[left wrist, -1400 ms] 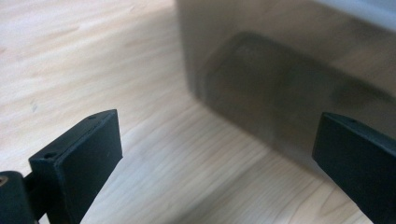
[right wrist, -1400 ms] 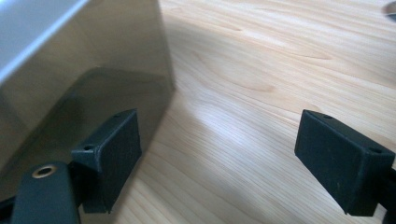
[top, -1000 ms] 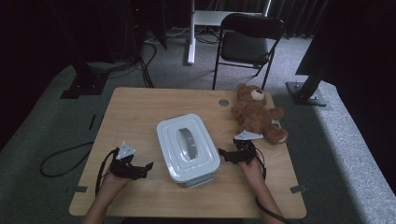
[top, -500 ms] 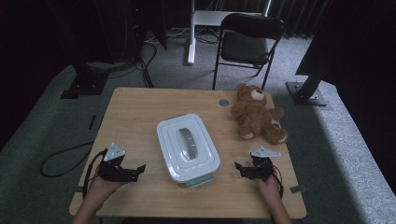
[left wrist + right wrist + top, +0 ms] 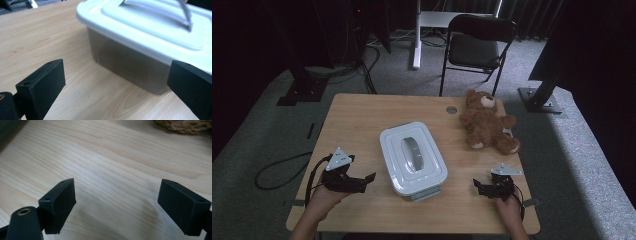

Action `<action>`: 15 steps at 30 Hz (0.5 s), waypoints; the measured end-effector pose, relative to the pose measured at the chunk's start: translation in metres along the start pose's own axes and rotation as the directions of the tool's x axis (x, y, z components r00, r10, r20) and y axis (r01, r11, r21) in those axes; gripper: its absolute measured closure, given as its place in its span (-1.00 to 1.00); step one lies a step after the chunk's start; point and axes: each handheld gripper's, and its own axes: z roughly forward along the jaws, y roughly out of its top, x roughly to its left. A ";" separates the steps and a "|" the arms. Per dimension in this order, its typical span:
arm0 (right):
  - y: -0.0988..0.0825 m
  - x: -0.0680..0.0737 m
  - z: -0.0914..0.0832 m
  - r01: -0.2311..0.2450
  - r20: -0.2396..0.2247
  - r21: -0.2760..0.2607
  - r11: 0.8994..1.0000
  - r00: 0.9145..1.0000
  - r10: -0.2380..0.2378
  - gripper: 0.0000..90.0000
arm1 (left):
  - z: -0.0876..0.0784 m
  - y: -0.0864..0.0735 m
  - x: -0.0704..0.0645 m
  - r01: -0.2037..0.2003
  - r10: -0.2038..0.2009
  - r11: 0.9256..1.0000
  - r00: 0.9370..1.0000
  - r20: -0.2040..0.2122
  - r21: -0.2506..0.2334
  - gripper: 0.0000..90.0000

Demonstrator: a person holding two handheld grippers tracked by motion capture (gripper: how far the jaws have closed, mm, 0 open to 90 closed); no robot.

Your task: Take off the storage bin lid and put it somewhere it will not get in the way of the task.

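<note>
A white lidded box (image 5: 413, 157) with a grey handle (image 5: 410, 152) stands in the middle of the wooden table (image 5: 362, 120). A brown teddy bear (image 5: 486, 122) lies at the back right. My left gripper (image 5: 367, 181) rests near the front left, open and pointing right at the box. In the left gripper view its jaws (image 5: 117, 77) stand wide apart with the box's side (image 5: 130, 57) just ahead. My right gripper (image 5: 478, 187) sits near the front right corner, open, pointing left. In the right gripper view nothing but bare wood lies between the jaws (image 5: 121, 197), with a bit of the bear (image 5: 182, 125) at the top.
A round grommet (image 5: 451, 109) is set in the table's far edge near the bear. A black folding chair (image 5: 477, 45) stands behind the table. A cable (image 5: 277, 172) loops on the floor at the left. Both grippers lie close to the table's front edge.
The right gripper has drawn back from the box's right side to the front right corner. The left gripper has shifted slightly left and toward the front edge.
</note>
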 end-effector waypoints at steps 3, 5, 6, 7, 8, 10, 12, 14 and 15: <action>-0.003 -0.003 -0.003 -0.006 0.010 0.002 1.000 1.000 0.006 -0.69 | 0.000 0.008 -0.005 -0.017 0.017 1.000 1.000 0.011 -0.007 -0.95; -0.004 -0.006 -0.004 -0.018 0.013 0.000 1.000 1.000 0.018 -0.69 | 0.001 0.013 -0.009 -0.031 0.031 0.999 0.999 0.018 -0.009 -0.95; -0.004 -0.006 -0.004 -0.018 0.013 0.000 1.000 1.000 0.018 -0.69 | 0.001 0.013 -0.009 -0.031 0.031 0.999 0.999 0.018 -0.009 -0.95; -0.005 -0.008 -0.006 -0.028 0.016 -0.002 1.000 0.999 0.028 -0.69 | 0.001 0.015 -0.010 -0.037 0.037 0.999 0.999 0.023 -0.010 -0.95; -0.005 -0.008 -0.006 -0.028 0.016 -0.002 1.000 0.999 0.028 -0.69 | 0.002 0.017 -0.012 -0.038 0.038 0.999 0.999 0.028 -0.013 -0.95; -0.006 -0.010 -0.007 -0.036 0.031 -0.001 0.999 0.999 0.036 -0.70 | 0.006 0.021 -0.017 -0.033 0.034 0.999 0.998 0.051 -0.019 -0.95; -0.008 -0.010 -0.008 -0.040 0.049 -0.001 0.999 0.998 0.040 -0.70 | 0.007 0.022 -0.018 -0.041 0.042 0.999 0.997 0.058 -0.016 -0.95; -0.009 -0.010 -0.010 -0.048 0.042 -0.002 0.999 0.998 0.048 -0.70 | 0.011 0.025 -0.024 -0.052 0.053 0.999 0.996 0.072 -0.014 -0.95; -0.010 -0.010 -0.010 -0.049 0.050 -0.002 0.999 0.998 0.049 -0.70 | 0.012 0.026 -0.025 -0.052 0.053 0.999 0.996 0.073 -0.016 -0.95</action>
